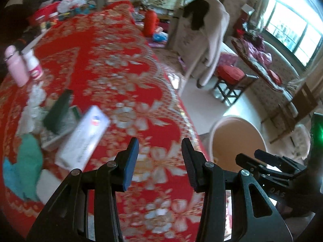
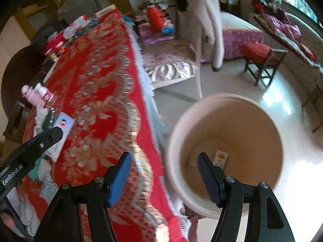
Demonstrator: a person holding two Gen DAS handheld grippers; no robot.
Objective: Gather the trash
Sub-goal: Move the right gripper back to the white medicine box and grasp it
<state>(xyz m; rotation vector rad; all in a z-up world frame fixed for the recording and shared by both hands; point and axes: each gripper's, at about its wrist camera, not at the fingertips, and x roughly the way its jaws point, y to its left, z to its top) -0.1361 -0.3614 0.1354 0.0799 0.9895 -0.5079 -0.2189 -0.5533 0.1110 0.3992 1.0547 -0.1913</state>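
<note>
Teal cloth (image 1: pixel 24 161): lying crumpled at the far left edge of the bench (image 1: pixel 121 64), well left of the left tool.
Pink bottle (image 1: pixel 15 66): standing upright near the bench's left side, with a white bottle (image 1: pixel 34 66) just beside it.
Litter heap: a clear crinkled wrapper (image 1: pixel 36 98), a dark green packet (image 1: pixel 58 111) and a white carton (image 1: pixel 84 137) are lying together, left of and beyond the left tool's tips.
Left tool (image 1: pixel 159 161): hanging over the red floral cloth with its jaws parted and nothing between them (the carton is lying near its left finger, apart from it).
Bucket (image 2: pixel 177 141): sitting on the floor just beside the bench's right edge, its beige mouth opening upward.
Trash in bucket: a small white and yellow packet (image 2: pixel 221 158) is lying on the bottom, showing just right of the right tool's right finger.
Right tool (image 2: pixel 164 173): hovering with jaws parted wide and empty, straddling the bench edge and the bucket's rim.
Stool (image 2: pixel 262 60): standing on the floor beyond the bucket, carrying a red cushion.
</note>
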